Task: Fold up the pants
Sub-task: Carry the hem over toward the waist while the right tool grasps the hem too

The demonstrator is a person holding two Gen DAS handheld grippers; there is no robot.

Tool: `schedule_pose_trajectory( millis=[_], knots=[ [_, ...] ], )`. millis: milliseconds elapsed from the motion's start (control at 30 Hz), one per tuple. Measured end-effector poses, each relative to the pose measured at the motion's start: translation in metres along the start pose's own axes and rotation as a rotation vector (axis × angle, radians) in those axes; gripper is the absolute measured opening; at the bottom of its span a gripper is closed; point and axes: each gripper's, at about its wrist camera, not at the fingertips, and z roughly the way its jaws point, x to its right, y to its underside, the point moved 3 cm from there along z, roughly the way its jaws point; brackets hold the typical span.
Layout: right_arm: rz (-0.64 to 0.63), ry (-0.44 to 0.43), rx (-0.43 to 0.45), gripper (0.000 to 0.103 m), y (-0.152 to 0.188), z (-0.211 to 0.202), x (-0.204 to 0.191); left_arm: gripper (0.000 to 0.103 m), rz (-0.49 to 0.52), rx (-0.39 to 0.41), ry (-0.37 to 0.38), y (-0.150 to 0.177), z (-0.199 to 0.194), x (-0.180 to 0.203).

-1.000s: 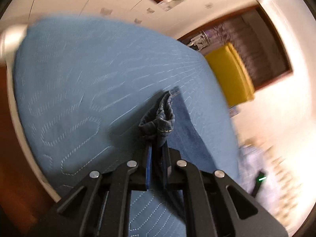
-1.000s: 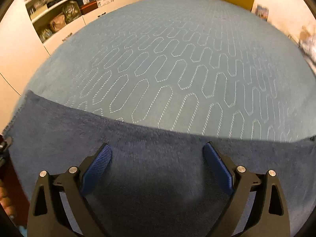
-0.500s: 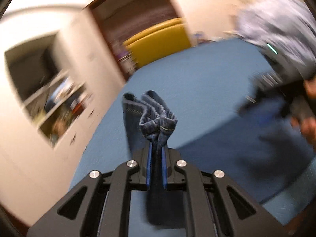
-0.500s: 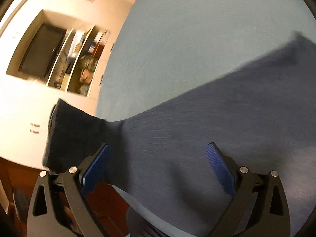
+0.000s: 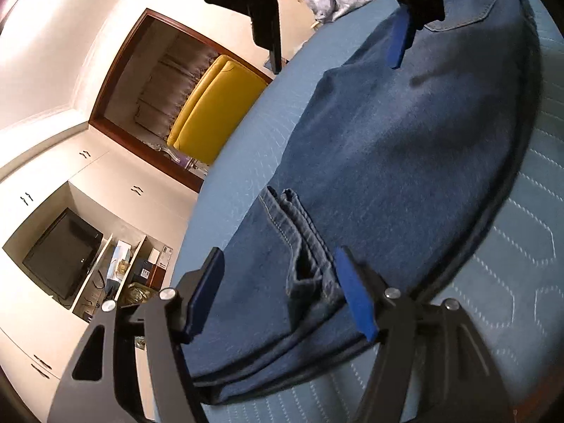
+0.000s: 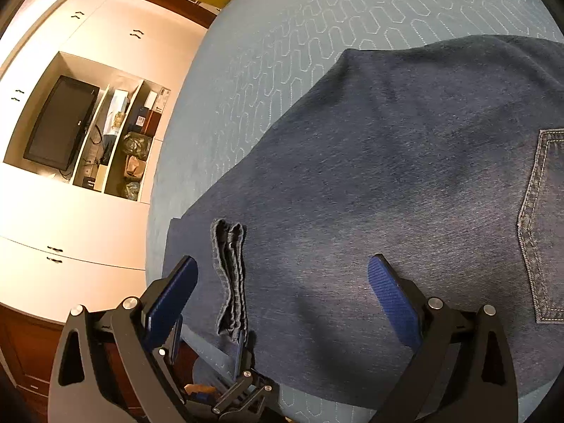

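Pants on the bed

The pants [image 5: 405,148] lay flat on the bed [image 5: 521,239], cuffs [image 6: 231,275] folded on top between the left gripper's [image 5: 282,296] fingers.

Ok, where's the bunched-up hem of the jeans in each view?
Left wrist: the hem lies low centre, between the open fingers of the left gripper.
Right wrist: the hem lies low left, just inside one finger of the right gripper.
Shared landmark: the black TV in the wall niche, at the left of both pictures.
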Motion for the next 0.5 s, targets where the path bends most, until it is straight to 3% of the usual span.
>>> schedule_pose_trajectory(
  millis=[133, 300, 500],
  knots=[
    [-0.005, -0.012, -0.023, 0.095, 0.005, 0.002, 0.002, 0.067, -0.010, -0.033, 0.056, 0.005, 0.004, 0.001],
    [-0.004, -0.007, -0.046, 0.095, 0.007, 0.010, -0.001, 0.067, 0.052, -0.001, 0.057, 0.008, -0.018, 0.000],
    [0.004, 0.010, -0.063, 0.095, 0.015, 0.020, -0.001, 0.060, 0.109, -0.066, 0.054, 0.031, -0.011, -0.002]
  ],
)
